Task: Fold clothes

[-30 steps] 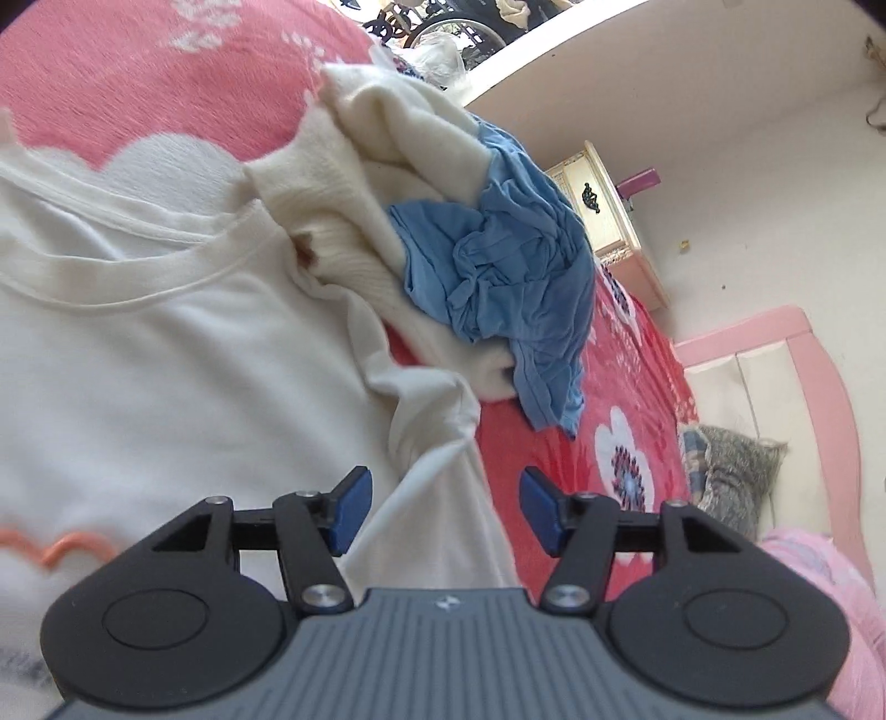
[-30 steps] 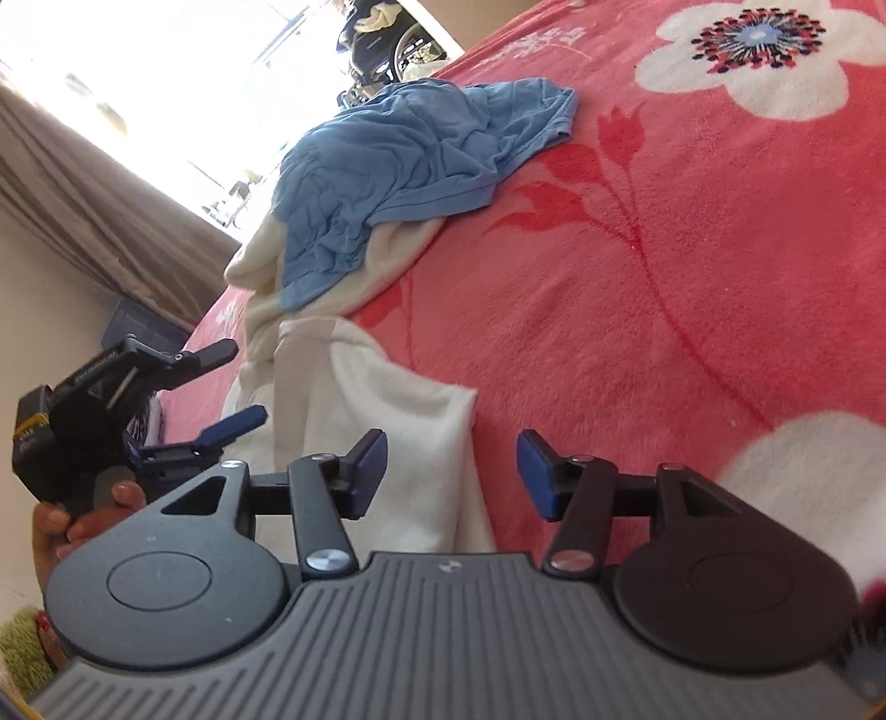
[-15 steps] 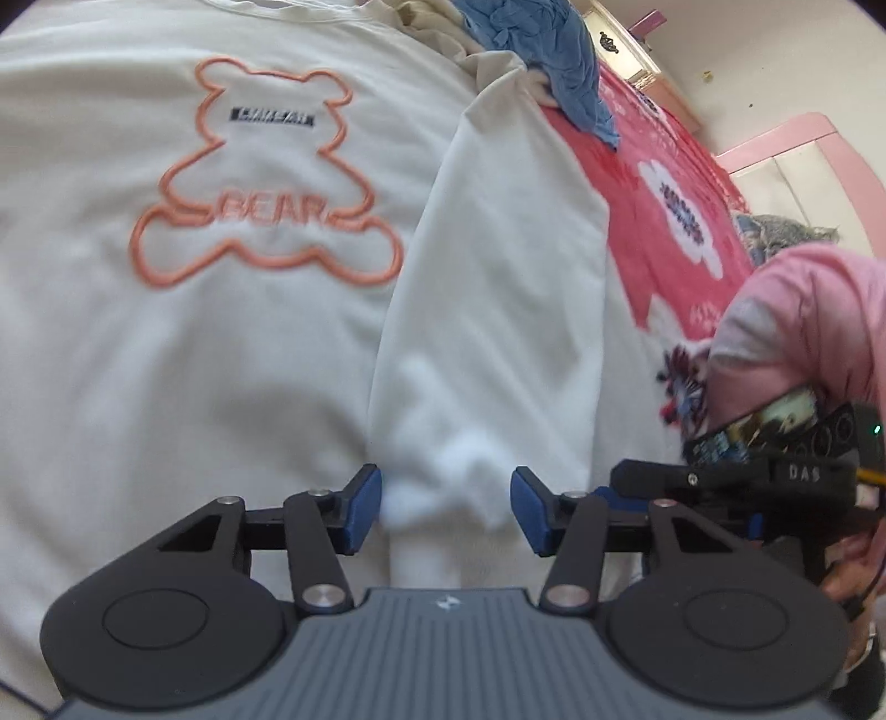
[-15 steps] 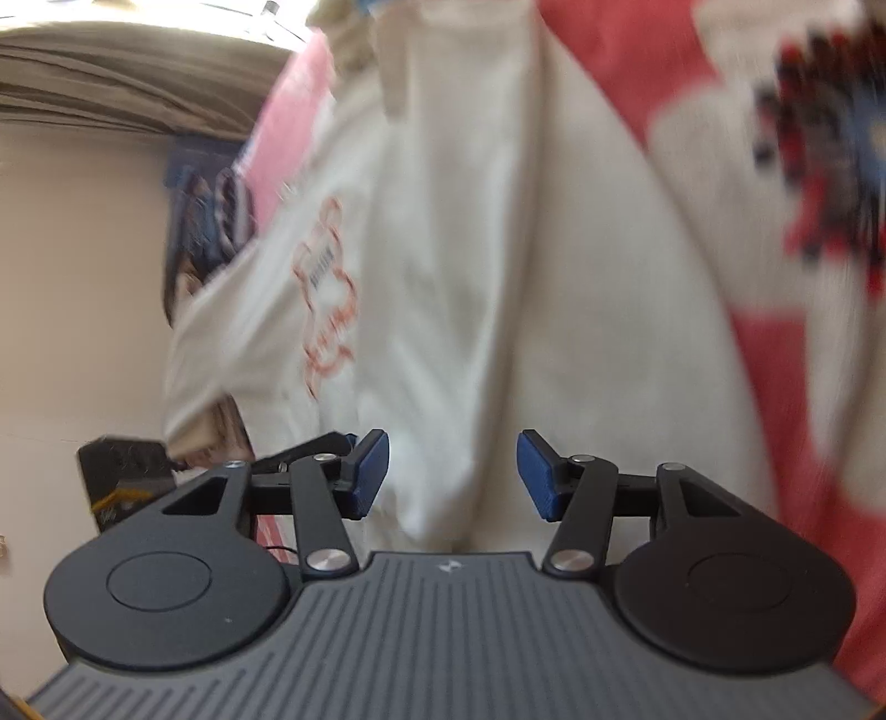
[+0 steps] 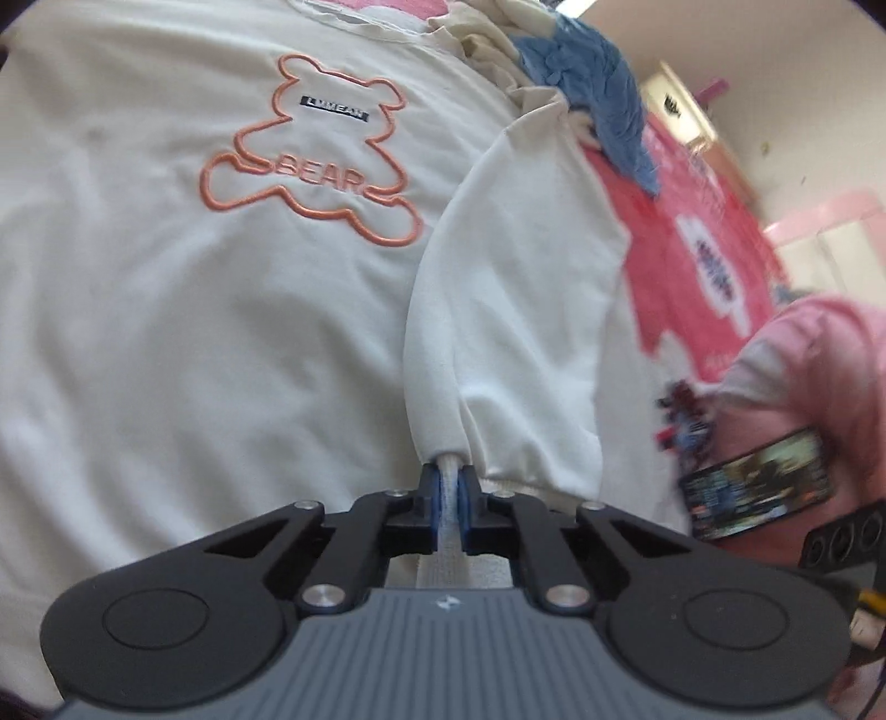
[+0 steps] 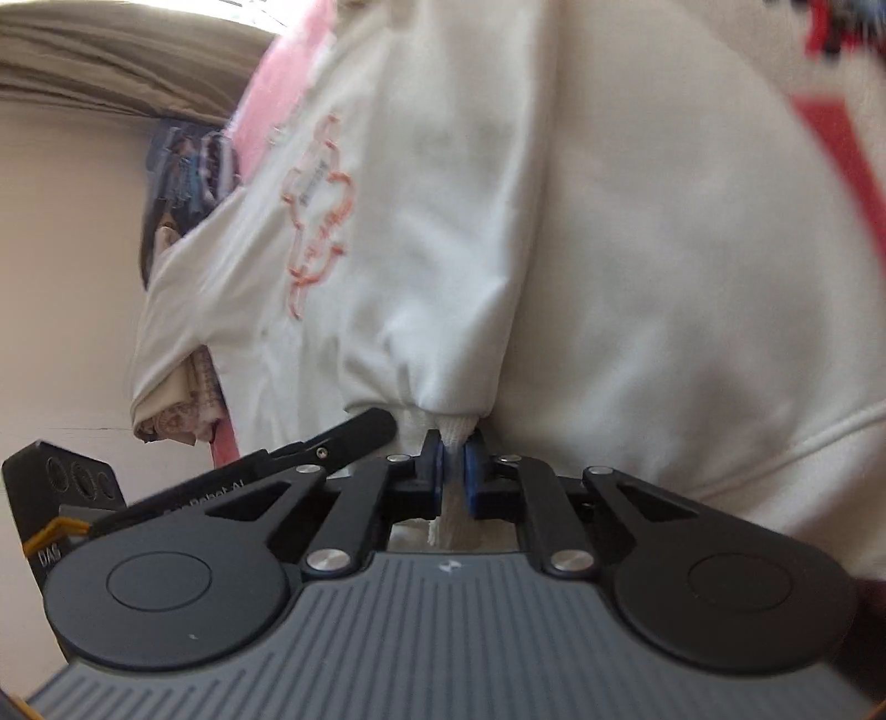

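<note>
Both claws are pressed together on fabric of the same garment. Your left claw (image 5: 449, 493) pinches the ribbed cuff (image 5: 449, 462) at the end of a sleeve (image 5: 498, 310) of the white sweatshirt (image 5: 166, 310), with a strip of white cloth trapped between its blue pads (image 5: 431, 501) and running back toward the claw body. Your right claw (image 6: 453, 471) likewise pinches a bunched piece of white ribbed cuff fabric (image 6: 455, 429) between its blue pads (image 6: 473, 479); from these views you cannot confirm whether it is the very same cuff, though the left claw's black frame (image 6: 332, 443) appears just beside the right claw at its left, so the two grips sit close together. The sweatshirt lies spread front-up on the bed, its orange bear outline (image 5: 310, 160) with the word BEAR facing the left wrist camera, and the gripped sleeve lies along the side of the body panel. In the right wrist view the same sweatshirt (image 6: 637, 249) fills most of the frame, the bear print (image 6: 315, 221) visible at the left and heavily foreshortened. Beyond the collar, at the far end of the bed, a cream garment (image 5: 487, 39) and a crumpled blue garment (image 5: 598, 105) lie heaped together, the blue one on top. The red floral bedspread (image 5: 698, 243) shows to the right of the sleeve. Your pink-sleeved arm (image 5: 819, 365) enters the left wrist view at the right edge, blurred.
</note>
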A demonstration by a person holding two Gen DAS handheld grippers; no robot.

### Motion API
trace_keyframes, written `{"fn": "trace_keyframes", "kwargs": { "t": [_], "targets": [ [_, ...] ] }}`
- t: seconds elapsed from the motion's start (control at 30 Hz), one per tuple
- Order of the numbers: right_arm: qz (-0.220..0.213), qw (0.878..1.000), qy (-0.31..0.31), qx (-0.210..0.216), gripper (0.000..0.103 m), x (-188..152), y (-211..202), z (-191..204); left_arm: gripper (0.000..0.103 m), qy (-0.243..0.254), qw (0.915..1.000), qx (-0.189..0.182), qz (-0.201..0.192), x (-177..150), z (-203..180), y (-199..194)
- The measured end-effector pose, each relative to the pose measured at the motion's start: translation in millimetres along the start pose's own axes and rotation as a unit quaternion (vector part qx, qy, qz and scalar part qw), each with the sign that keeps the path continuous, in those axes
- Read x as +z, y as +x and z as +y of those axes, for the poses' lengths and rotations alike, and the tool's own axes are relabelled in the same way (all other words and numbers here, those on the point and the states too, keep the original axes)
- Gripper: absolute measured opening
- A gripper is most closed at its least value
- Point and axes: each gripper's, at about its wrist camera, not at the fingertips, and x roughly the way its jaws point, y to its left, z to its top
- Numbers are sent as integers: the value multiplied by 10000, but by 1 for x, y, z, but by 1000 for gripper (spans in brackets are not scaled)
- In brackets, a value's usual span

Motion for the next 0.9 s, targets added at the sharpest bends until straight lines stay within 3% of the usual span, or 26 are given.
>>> {"fn": "trace_keyframes", "kwargs": {
  "t": [0.1, 0.2, 0.3, 0.47, 0.63, 0.9],
  "targets": [
    [-123, 9990, -411, -113, 6, 1, -33, 4, 7, -91, 9996, -225, 111, -13, -12, 4],
    [6, 9955, -775, -542, 6, -1, -48, -4, 7, 51, 9987, -154, 478, -30, -25, 28],
    [172, 9923, -816, -918, 6, -3, -50, -22, 7, 167, 9973, -147, 698, -43, -32, 48],
    [57, 9892, -944, -1119, 6, 1, -62, -33, 7, 400, 9962, -226, 745, -49, -51, 57],
    [210, 9819, -1191, -1460, 6, 6, -59, -37, 7, 786, 9921, 119, 975, -52, -66, 73],
    [377, 9699, -1537, -1849, 6, -1, -53, -37, 7, 1055, 9885, 172, 1068, -59, -70, 81]
  ]
}}
